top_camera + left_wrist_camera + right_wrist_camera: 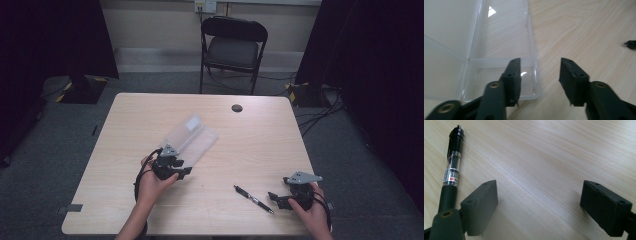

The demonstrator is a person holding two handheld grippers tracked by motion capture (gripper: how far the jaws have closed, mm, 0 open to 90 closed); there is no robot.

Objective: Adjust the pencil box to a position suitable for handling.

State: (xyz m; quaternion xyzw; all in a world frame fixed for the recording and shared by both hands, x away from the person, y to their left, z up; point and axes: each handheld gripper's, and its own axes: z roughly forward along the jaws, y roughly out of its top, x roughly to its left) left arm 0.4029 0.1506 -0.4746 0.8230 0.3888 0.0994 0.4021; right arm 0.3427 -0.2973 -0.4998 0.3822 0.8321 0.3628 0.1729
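- We hold the left gripper (181, 171) at the near end of a clear box (192, 137), which lies open mid-table; its jaws stand apart, gripping nothing.
- The right gripper (274, 198) rests near the table's right front corner, jaws wide and empty, just beside a pen (253, 199).
- A chair (233, 47) stands beyond the table (120, 200), well clear.
- The right gripper view shows the pen's label (red and white); the left gripper view shows one jaw over the box's corner.
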